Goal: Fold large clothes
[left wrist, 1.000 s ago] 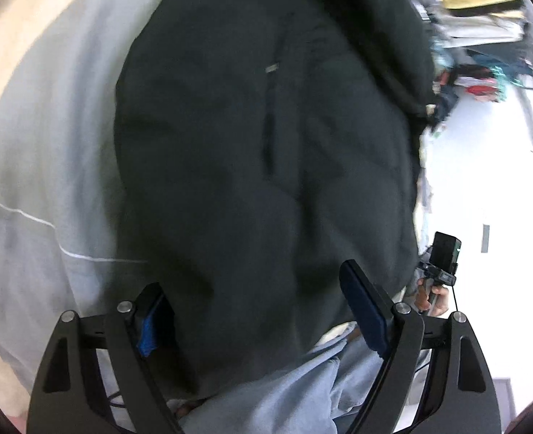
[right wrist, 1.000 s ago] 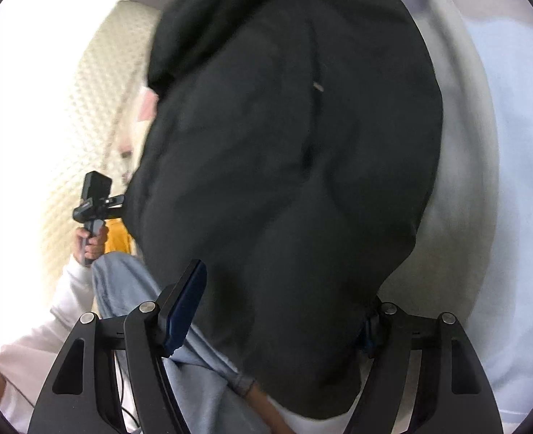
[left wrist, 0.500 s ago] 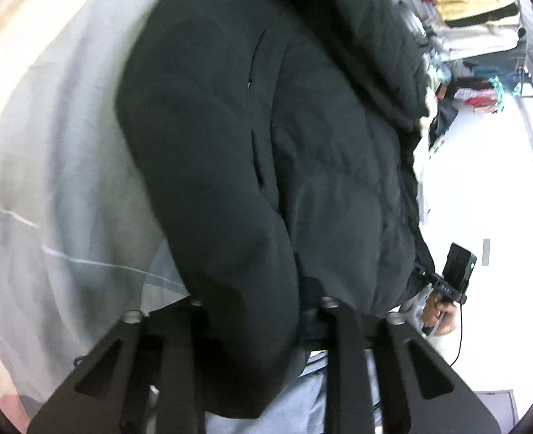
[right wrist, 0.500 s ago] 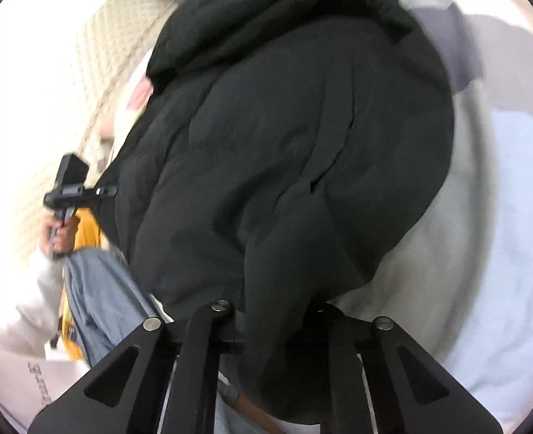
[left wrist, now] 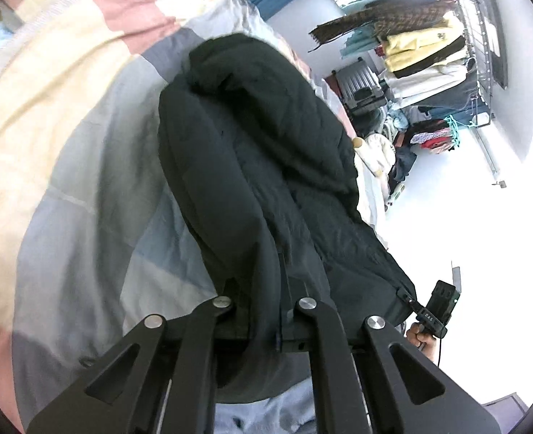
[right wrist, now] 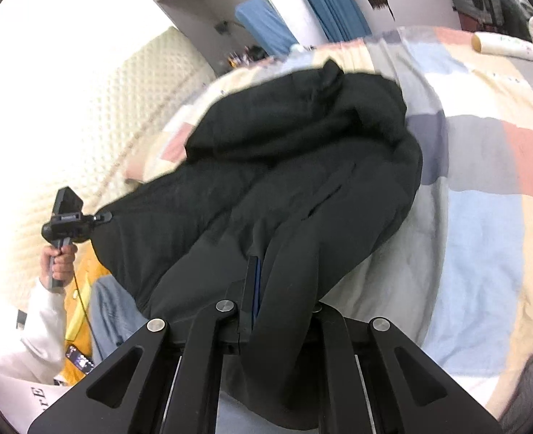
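A large black padded jacket (left wrist: 266, 152) lies on a bed with a patchwork cover (left wrist: 78, 115). Its near hem is lifted off the bed. My left gripper (left wrist: 264, 307) is shut on one corner of the hem. My right gripper (right wrist: 284, 300) is shut on the other corner of the jacket (right wrist: 302, 166). The fabric drapes over both sets of fingers and hides the tips. The right gripper also shows at the lower right of the left wrist view (left wrist: 434, 311). The left gripper shows at the left of the right wrist view (right wrist: 67, 217).
A clothes rack (left wrist: 429, 54) with hanging and piled clothes stands beyond the bed. A quilted cream headboard (right wrist: 103, 119) is at the left. A rolled item (right wrist: 505, 45) lies at the bed's far edge. The person's jeans (right wrist: 110, 311) are close below.
Both grippers went from open around the jacket's hem to shut on it. They then lifted the hem and pulled back, so more of the bed and room shows.
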`<state>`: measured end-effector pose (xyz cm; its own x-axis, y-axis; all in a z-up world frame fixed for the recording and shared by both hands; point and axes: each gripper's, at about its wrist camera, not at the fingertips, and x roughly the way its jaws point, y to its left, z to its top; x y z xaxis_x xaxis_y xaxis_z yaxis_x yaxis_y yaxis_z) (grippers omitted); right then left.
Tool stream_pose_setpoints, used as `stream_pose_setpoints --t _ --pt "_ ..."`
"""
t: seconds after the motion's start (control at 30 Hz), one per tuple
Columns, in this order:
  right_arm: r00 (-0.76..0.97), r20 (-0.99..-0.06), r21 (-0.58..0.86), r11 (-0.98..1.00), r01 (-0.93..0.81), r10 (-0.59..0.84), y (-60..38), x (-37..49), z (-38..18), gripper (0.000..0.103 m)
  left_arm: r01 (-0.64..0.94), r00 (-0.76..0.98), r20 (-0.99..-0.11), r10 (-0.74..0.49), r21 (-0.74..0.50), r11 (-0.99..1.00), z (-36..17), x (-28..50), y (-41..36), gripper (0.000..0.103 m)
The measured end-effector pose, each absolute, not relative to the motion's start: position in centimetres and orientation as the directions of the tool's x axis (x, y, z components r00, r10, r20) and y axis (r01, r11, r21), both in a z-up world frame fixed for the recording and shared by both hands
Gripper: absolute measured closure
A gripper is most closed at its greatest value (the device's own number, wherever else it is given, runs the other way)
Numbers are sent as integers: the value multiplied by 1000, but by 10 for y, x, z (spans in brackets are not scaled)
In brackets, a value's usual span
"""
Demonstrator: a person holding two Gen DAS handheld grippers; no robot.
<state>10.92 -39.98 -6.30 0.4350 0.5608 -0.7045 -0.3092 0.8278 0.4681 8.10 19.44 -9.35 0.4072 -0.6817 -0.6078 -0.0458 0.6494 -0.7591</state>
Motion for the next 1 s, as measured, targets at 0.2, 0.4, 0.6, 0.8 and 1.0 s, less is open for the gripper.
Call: stream_pose_setpoints --t 0.2,0.4,0.6,0.8,1.0 --pt "488 -656 471 818 -331 576 -403 68 -37 97 -7 419 -607 -675 -746 666 -64 31 189 97" --pt "521 -613 502 802 -324 594 -397 -3 -14 97 3 388 -656 -647 -701 713 -38 -5 178 97" --pt "577 -568 524 799 -296 587 -397 -46 15 97 35 421 -641 -642 -696 717 -11 -37 177 97" --pt "604 -556 521 805 -282 571 -401 -45 23 97 62 432 -629 -647 -695 717 -17 -29 180 97" --pt "607 -545 559 791 -250 577 -410 -24 9 97 19 398 -661 -636 -687 726 -22 -11 183 96"
